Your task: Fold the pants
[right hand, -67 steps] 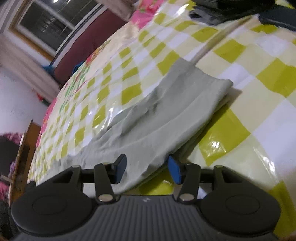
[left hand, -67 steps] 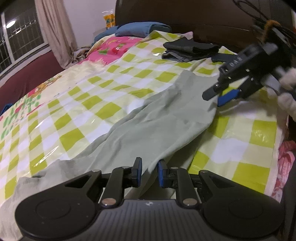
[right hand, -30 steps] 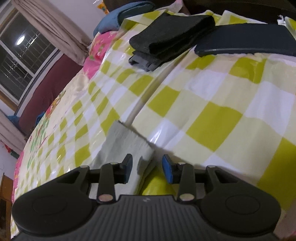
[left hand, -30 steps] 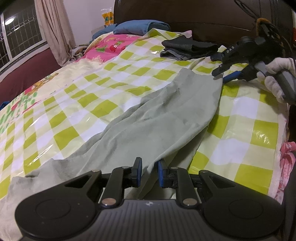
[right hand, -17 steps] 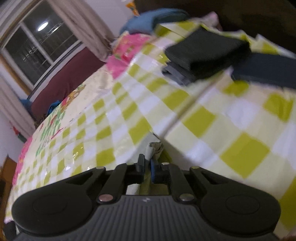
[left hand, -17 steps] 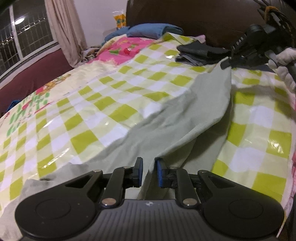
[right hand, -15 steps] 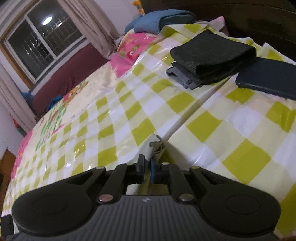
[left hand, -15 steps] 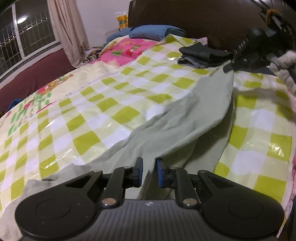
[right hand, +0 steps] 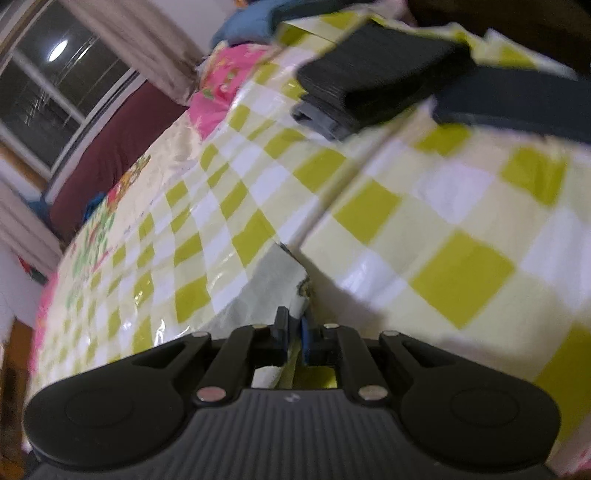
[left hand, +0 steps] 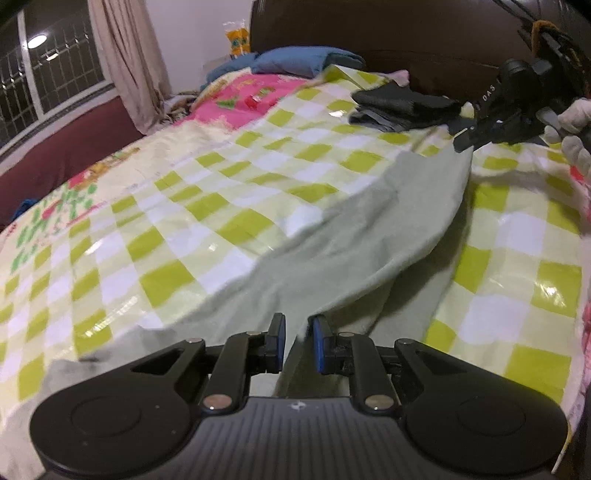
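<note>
Pale green pants (left hand: 369, 236) lie across the yellow-checked bed cover (left hand: 221, 173), running from bottom left to upper right. At the near end, my left gripper (left hand: 297, 332) is shut on a fold of the pants. In the left wrist view, my right gripper (left hand: 460, 142) is at the far right, held by a gloved hand (left hand: 572, 125). It is shut on the corner of the leg hem and holds it off the bed. The right wrist view shows that gripper (right hand: 293, 326) with the hem corner (right hand: 277, 280) pinched between its narrow jaws. The cloth hangs stretched between the two grippers.
A stack of dark folded clothes (left hand: 402, 105) (right hand: 376, 85) lies near the dark headboard (left hand: 406, 33), with a flat dark blue piece (right hand: 517, 99) beside it. A blue pillow (left hand: 306, 61) is further back. The bed's edge runs along the right. A window and curtain are on the left.
My right gripper came down onto the hem corner, shut on it and lifted it. The pants leg rose off the bed cover and drew taut. My left gripper kept its grip.
</note>
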A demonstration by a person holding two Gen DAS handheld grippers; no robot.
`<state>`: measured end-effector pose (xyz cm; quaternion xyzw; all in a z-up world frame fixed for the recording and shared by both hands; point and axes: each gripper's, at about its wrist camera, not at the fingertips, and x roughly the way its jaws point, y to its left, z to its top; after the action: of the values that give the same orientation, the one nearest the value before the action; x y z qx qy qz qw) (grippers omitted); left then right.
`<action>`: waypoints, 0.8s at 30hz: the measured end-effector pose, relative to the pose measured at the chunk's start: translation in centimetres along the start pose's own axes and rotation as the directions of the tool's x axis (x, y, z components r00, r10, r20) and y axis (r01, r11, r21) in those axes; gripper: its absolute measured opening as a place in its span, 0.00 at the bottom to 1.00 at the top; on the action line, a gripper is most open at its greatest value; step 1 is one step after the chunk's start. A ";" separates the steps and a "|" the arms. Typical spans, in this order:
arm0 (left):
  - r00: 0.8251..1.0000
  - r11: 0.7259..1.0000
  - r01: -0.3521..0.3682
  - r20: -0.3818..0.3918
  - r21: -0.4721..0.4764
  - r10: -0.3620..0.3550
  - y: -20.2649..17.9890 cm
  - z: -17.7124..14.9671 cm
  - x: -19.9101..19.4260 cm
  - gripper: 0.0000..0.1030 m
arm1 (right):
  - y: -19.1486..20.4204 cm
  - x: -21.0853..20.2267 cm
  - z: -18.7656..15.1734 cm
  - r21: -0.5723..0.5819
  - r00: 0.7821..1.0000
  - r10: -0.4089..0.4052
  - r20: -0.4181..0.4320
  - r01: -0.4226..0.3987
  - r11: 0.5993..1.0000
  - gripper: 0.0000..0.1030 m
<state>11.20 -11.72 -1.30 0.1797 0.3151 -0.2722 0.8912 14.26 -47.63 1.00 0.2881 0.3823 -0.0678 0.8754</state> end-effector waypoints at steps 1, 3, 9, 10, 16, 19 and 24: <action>1.000 1.000 -0.008 0.008 -0.006 0.008 0.4 0.2 -0.2 0.31 | 1.2 -0.2 0.3 -0.062 1.000 -0.017 0.012 0.017 0.998 0.08; 1.000 1.000 -0.020 0.022 -0.019 0.020 1.0 0.6 -0.5 0.31 | 2.4 -0.6 0.8 -0.105 1.000 -0.010 0.016 0.012 0.994 0.08; 1.000 0.999 0.006 0.028 -0.035 -0.005 0.8 0.3 -0.6 0.31 | 0.7 -0.8 0.9 -0.031 0.998 -0.050 -0.027 0.049 0.998 0.09; 1.000 0.999 0.014 0.021 -0.032 -0.014 0.6 0.1 -0.4 0.31 | 0.1 -0.9 0.7 -0.010 0.998 -0.051 -0.031 0.051 0.999 0.09; 0.997 0.997 0.075 -0.012 0.019 -0.075 -1.6 -0.9 -0.2 0.32 | -2.2 -0.7 -0.3 0.086 0.998 -0.015 -0.064 0.021 0.996 0.12; 0.996 0.996 0.085 -0.028 0.019 -0.085 -2.0 -1.1 -0.1 0.32 | -2.5 -0.4 -0.7 0.103 0.998 0.005 -0.059 0.001 0.995 0.18; 0.996 0.997 0.076 -0.047 0.016 -0.076 -1.9 -1.5 0.0 0.32 | -2.8 0.5 -1.2 0.142 0.998 0.022 -0.059 -0.014 0.990 0.19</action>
<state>9.35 -12.50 -2.68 0.1819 0.3397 -0.3046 0.8711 12.88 -49.21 -1.30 0.3549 0.4000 -0.0782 0.8414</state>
